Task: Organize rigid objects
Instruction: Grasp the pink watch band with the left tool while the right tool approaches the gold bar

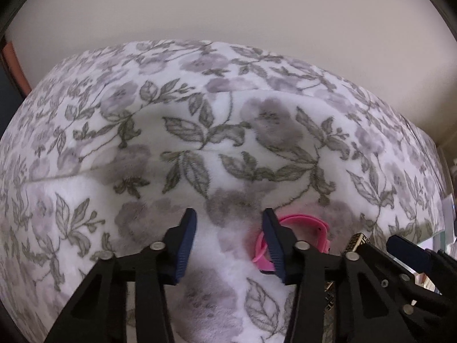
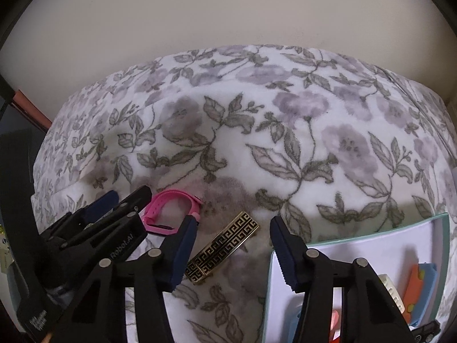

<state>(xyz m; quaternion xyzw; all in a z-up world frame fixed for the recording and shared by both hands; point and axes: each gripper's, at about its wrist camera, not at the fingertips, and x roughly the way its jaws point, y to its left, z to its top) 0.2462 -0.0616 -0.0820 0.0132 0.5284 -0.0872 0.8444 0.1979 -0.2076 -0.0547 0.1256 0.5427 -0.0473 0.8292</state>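
Pink strap (image 2: 171,210) and gold clip (image 2: 224,247) lie on the floral blanket (image 2: 285,131) beside a white box (image 2: 357,245). Left gripper (image 1: 230,241) and right gripper (image 2: 232,253) fingers stand part-open, pressing on nothing.

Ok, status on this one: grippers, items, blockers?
Left gripper open, empty. Right gripper open over gold clip. Pink watch loose on blanket. Nothing blocking.

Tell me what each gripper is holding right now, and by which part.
Nothing is held. The left gripper hangs open over bare blanket, the pink band outside its finger. The right gripper hangs open above the gold patterned bar.
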